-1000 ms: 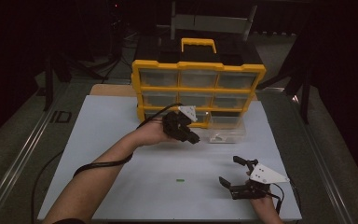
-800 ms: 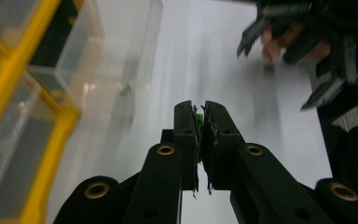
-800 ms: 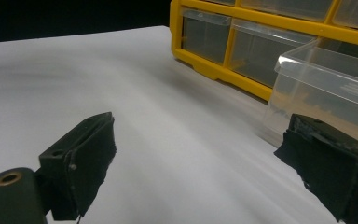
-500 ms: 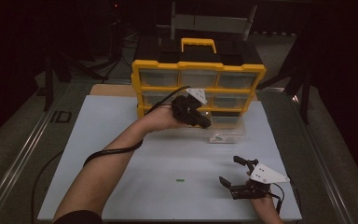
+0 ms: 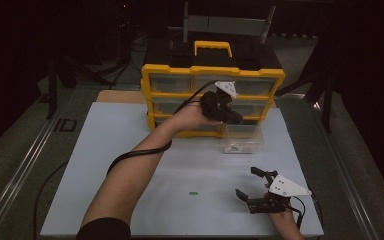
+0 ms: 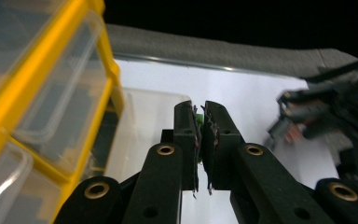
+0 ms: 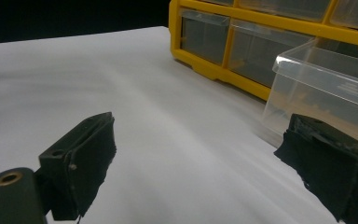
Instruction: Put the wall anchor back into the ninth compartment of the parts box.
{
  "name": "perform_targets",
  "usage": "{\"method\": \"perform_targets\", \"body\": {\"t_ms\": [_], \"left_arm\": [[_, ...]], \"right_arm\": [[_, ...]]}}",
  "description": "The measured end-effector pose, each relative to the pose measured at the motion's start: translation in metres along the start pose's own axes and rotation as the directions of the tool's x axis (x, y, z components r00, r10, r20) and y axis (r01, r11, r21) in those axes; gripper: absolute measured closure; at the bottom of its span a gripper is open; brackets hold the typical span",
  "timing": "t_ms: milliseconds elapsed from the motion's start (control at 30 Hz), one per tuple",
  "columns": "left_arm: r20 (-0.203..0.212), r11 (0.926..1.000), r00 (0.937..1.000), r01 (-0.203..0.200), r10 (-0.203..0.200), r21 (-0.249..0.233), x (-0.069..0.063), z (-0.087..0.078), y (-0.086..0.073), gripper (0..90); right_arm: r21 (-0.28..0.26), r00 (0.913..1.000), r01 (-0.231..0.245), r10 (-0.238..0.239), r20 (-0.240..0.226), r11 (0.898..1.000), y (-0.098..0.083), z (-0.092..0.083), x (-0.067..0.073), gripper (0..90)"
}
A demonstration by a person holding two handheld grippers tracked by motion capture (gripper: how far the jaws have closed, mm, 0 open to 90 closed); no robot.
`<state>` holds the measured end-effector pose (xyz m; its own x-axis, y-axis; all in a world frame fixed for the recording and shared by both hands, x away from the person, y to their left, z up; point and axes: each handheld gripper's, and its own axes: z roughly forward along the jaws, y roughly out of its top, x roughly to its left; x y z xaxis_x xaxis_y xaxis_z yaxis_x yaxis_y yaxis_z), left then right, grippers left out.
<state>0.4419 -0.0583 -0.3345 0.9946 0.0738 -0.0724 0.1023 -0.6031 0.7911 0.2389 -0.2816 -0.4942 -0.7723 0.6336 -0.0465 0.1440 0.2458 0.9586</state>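
A yellow organizer (image 5: 212, 75) with clear drawers stands at the back of the white table. Its bottom right drawer (image 5: 242, 137) is pulled out, clear and open-topped. My left gripper (image 5: 236, 120) hangs in the air in front of the organizer, just above that drawer. In the left gripper view its jaws (image 6: 200, 109) are shut on a tiny green piece (image 6: 198, 119), with the drawer (image 6: 140, 121) beyond them. Another small green piece (image 5: 193, 192) lies on the table. My right gripper (image 5: 248, 183) rests open near the front right edge, nothing between its fingers (image 7: 91, 156).
The white tabletop (image 5: 120, 150) stretches wide to the left of the arm. A black cable (image 5: 130, 156) loops under the left forearm. Metal rails (image 5: 20, 165) run along the table's sides. The right gripper (image 6: 317, 121) appears blurred beyond the left jaws.
My left gripper has risen and moved right, from the table's middle back to above the pulled-out drawer, staying shut. The right gripper has kept still.
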Motion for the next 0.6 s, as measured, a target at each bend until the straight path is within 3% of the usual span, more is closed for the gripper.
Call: {"method": "perform_targets", "body": {"t_ms": [333,600], "left_arm": [[-0.018,0.9995,0.9994,0.03,-0.03,0.012,0.006,0.023,0.009,85.2],[-0.036,0.9971,0.9977,0.06,-0.058,0.047,0.015,0.041,0.005,85.2]], "right_arm": [[0.003,1.0,0.003,-0.003,-0.006,1.0,-0.001,0.0,-0.001,9.0],[0.003,0.9999,0.004,-0.004,-0.01,1.0,-0.001,0.001,0.0,9.0]]}}
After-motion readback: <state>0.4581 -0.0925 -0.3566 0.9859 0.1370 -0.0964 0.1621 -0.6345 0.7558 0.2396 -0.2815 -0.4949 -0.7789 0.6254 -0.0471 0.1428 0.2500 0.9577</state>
